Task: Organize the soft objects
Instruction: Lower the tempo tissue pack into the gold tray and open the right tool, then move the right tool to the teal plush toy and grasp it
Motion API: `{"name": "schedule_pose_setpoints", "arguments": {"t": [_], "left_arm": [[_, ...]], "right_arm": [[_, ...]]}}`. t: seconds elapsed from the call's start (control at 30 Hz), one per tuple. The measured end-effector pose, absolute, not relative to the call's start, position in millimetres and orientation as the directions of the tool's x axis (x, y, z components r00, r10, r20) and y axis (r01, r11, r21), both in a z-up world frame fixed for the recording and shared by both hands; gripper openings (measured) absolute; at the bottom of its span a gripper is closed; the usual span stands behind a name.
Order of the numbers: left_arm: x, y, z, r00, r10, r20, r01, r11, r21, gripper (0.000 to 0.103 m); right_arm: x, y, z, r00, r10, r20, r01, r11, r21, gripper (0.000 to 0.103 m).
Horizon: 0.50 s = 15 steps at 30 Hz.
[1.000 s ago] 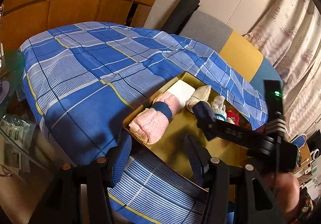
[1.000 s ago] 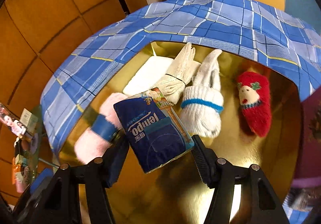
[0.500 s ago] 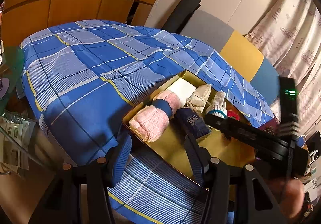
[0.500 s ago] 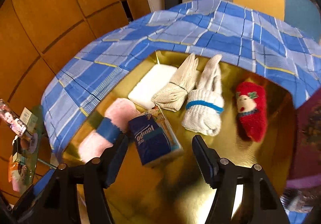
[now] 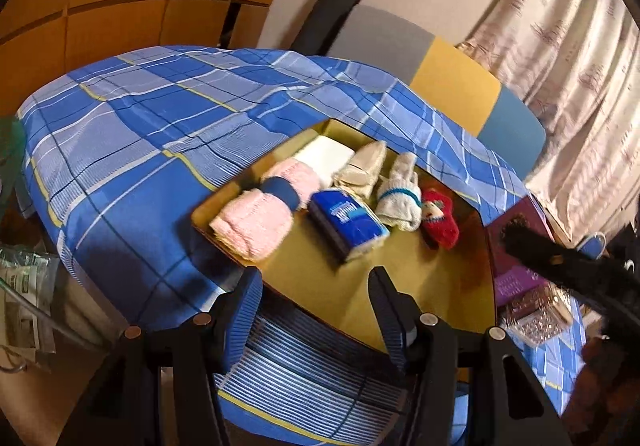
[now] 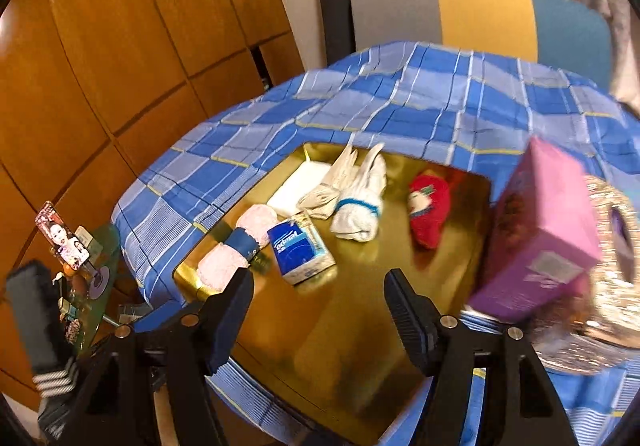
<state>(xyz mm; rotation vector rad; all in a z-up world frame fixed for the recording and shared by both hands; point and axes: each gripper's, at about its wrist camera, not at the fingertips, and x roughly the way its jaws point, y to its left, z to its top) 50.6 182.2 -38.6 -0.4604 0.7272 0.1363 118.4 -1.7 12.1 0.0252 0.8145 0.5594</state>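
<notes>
Tissue pack (image 6: 301, 251), blue with white lettering, lies flat in the gold tray (image 6: 340, 334); both grippers (image 5: 316, 310) (image 6: 318, 312) gape wide, holding nothing.

You see a blue plaid cloth (image 5: 132, 150) over the table, a tri-colour chair back (image 6: 480, 14) behind it — wood panelling (image 6: 120, 46) left, curtain (image 5: 580, 58) right.

gold tray (image 5: 400, 286): 1 | pink towel roll (image 5: 256, 222): 1 | tissue pack (image 5: 348, 222): 1 | white pad (image 5: 324, 156): 1 | sock bundles: 3 (beige (image 5: 362, 170), white (image 5: 400, 194), red (image 5: 440, 218)) | purple box (image 6: 536, 238): 1
</notes>
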Motion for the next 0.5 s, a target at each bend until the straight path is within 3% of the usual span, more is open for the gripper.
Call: {"name": "schedule_pose_setpoints", "arguments": {"t": [0.2,0.5], "left_arm": [[50.0,159.6,-35.1,0.745,-0.081,-0.662,-0.207,0.915,-0.345,0.056],[44.2,115.9,-32.0,0.738,-0.175,-0.651,-0.067,0.942,-0.33,0.056]], "right_arm": [[91.7,-50.7,32.8,0.643,0.429,-0.634,-0.43,0.888,0.164,0.069],[72.7,-142.8,34.0,0.712,0.315,-0.628,-0.252,0.949,0.19,0.07]]}}
